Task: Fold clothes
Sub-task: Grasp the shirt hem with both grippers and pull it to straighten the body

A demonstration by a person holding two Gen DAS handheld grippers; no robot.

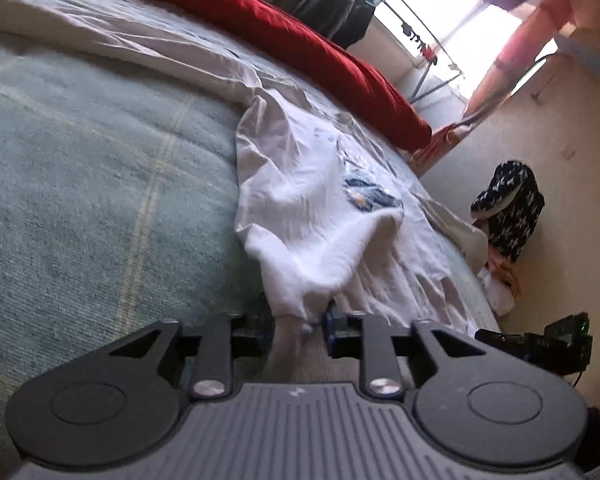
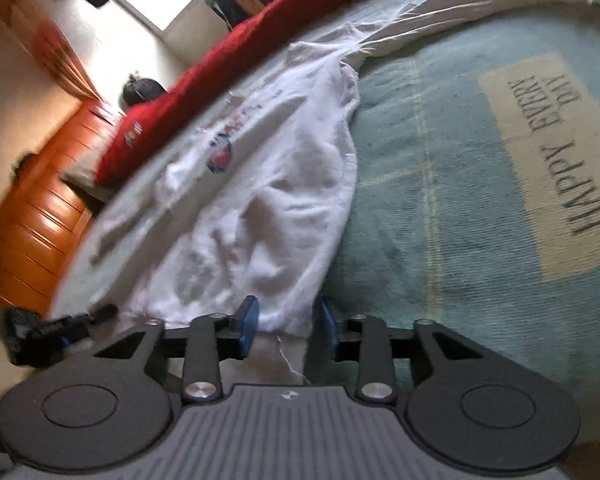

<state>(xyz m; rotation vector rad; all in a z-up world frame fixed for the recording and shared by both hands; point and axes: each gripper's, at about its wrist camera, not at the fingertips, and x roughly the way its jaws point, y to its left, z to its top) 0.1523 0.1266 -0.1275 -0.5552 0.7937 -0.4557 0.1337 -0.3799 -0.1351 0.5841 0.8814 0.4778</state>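
We see a white cotton T-shirt with a blue and red printed emblem lying rumpled on the pale teal woven bedspread, and we take the T-shirt as our landmark. Its hem end hangs just over the near edge of the bed in both wrist views, and its far end stretches away across the bedspread. Beyond the T-shirt, along the far side of the bed, lies a deep red quilt. In the left wrist view the left gripper sits at the T-shirt's near edge; a hanging fold of white cloth passes between its jaws, which stand slightly parted, and we cannot tell whether the pads press on the fabric. In the right wrist view the right gripper is at the hem of the same T-shirt, with its blue pads set apart on either side of the cloth and a gap showing, so the jaws are released around the hem rather than clenched on it. To the side of the T-shirt in that view, the bedspread carries a cream patch printed "HAPPY EVERY DAY". Past the T-shirt's other side stands an orange wooden slatted headboard. A dark patterned bag stands on the floor off the bed's edge, beyond the T-shirt in the left view.
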